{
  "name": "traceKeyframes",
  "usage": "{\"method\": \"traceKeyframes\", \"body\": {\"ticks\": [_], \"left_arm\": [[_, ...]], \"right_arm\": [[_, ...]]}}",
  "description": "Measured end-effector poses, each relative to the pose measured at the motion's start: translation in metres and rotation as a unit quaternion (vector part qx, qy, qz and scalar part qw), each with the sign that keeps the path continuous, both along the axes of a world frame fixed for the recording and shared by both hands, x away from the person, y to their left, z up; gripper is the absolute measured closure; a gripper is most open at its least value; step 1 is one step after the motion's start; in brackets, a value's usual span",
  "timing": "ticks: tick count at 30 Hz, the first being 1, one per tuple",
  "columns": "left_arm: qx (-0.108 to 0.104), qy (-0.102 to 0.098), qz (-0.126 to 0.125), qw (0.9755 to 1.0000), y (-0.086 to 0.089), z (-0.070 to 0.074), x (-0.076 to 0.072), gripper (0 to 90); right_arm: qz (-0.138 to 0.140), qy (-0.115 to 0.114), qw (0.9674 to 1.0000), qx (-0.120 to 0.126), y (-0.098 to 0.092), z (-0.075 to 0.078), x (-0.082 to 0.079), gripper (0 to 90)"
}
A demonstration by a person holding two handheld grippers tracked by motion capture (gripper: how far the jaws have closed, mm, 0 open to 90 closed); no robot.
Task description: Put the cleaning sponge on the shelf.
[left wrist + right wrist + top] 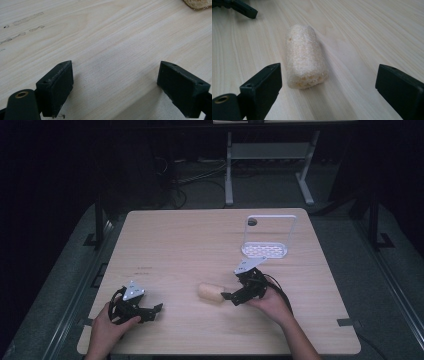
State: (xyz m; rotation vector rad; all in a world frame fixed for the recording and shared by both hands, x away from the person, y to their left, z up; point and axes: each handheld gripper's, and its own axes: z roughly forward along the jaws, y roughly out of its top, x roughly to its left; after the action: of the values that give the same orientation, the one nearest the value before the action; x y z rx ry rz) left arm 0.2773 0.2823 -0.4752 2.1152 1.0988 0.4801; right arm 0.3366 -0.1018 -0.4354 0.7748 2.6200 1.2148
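A pale, rough loofah roll (210, 291) lies on the wooden table (175, 240), a little right of the middle near the front. My right gripper (230, 298) stands open just to its right, jaws pointing at it and not touching. In the right gripper view the roll (305, 60) lies lengthwise just ahead of the wide-apart jaws of my right gripper (329, 92), nearer the left one. My left gripper (155, 313) rests open at the front left, over bare wood. In the left gripper view the left gripper (115, 90) holds nothing, and the roll's edge (198, 3) peeks in at the top right.
A white wire-framed rack with a perforated base (267, 240) stands at the table's back right. Faint dark marks (145, 269) dot the wood left of centre. The left gripper's jaw (242, 7) shows at the far top left of the right gripper view. Beyond the table stands a grey desk frame (270, 165).
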Motion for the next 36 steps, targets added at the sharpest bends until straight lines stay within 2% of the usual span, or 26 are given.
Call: {"method": "traceKeyframes", "body": {"ticks": [7, 15, 23, 28, 36], "left_arm": [[0.0, 0.0, 0.0, 1.0, 0.0, 0.0, 0.0, 13.0], [0.0, 0.0, 0.0, 1.0, 0.0, 0.0, 0.0, 13.0], [0.0, 0.0, 0.0, 1.0, 0.0, 0.0, 0.0, 13.0], [0.0, 0.0, 0.0, 1.0, 0.0, 0.0, 0.0, 13.0], [0.0, 0.0, 0.0, 1.0, 0.0, 0.0, 0.0, 12.9]], "right_arm": [[0.016, 0.004, 0.9998, -0.005, 0.015, -0.003, 0.004, 6.7], [0.035, 0.01, 0.9993, 0.004, 0.03, -0.003, 0.006, 6.7], [0.055, 0.01, 0.9984, -0.005, 0.048, -0.006, 0.01, 6.7], [0.061, 0.009, 0.998, -0.016, 0.054, -0.011, 0.01, 6.7], [0.063, 0.011, 0.9977, -0.02, 0.058, -0.015, 0.01, 6.7]]}}
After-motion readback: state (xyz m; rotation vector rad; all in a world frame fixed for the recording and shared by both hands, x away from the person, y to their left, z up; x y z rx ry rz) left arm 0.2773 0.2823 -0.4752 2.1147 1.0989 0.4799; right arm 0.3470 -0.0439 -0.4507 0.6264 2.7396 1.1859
